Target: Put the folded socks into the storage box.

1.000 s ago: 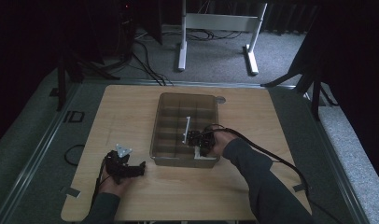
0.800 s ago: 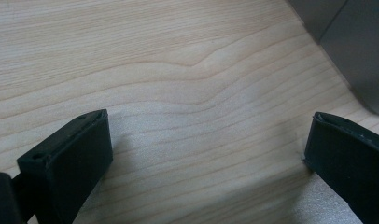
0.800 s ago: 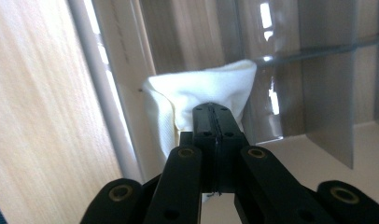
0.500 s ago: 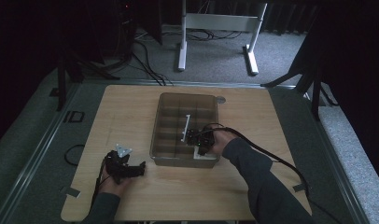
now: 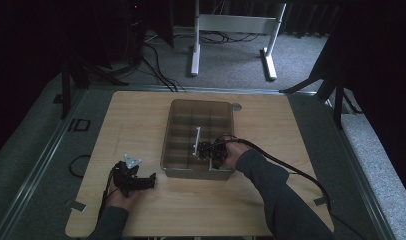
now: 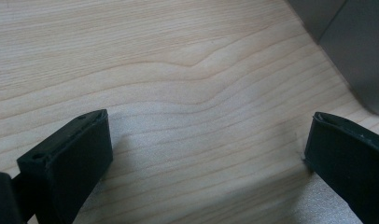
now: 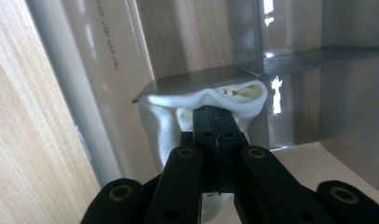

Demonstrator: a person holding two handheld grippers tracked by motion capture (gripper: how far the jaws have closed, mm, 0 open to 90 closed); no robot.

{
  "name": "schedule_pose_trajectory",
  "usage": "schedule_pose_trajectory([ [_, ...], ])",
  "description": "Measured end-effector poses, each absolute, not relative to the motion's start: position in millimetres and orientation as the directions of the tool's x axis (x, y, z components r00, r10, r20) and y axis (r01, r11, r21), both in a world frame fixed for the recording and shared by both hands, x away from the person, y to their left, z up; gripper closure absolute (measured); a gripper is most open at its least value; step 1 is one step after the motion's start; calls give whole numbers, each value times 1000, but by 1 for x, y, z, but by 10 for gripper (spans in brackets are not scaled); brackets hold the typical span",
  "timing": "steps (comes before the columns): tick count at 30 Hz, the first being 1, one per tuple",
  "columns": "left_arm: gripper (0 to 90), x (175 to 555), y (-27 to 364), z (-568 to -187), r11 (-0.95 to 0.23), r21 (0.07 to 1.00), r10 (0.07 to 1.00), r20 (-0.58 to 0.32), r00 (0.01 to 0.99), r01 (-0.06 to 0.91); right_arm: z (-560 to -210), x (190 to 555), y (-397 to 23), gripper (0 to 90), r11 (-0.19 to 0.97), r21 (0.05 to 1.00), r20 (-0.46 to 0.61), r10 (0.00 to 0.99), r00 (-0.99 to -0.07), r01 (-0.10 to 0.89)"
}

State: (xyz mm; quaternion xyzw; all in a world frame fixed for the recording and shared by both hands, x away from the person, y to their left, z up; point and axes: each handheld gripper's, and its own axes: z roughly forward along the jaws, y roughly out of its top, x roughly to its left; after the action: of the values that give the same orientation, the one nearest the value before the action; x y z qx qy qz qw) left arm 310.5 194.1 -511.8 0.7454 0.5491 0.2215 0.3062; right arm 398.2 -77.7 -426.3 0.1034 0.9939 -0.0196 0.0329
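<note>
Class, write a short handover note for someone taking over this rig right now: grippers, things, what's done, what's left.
Right gripper: shut on a white cloth, inside the near end of the clear divided box.
Left gripper: open, holding nothing, resting on the wooden table left of the box.
Done: cloth carried into a compartment.
Left: likely release the cloth and withdraw the right gripper.

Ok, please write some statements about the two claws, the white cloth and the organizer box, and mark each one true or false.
1. The right claw is shut on the white cloth. True.
2. The left claw holds the cloth. False: its jaws stand open over the bare wooden table.
3. The right claw works inside the divided organizer box. True.
4. The box stands on the floor. False: it stands on the table.
5. The left claw rests in the box. False: it is beside the box, on the table.
</note>
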Motion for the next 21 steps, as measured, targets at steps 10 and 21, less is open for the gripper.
schedule_pose_trajectory([
  [10,10,311,194,-512,-212,699,954,-5,301,683,-437,400,-74,900,975,-63,-63,207,-976,211],
  [21,10,311,194,-512,-212,699,954,-5,301,683,-446,407,-75,900,966,-67,-14,249,-968,250],
])
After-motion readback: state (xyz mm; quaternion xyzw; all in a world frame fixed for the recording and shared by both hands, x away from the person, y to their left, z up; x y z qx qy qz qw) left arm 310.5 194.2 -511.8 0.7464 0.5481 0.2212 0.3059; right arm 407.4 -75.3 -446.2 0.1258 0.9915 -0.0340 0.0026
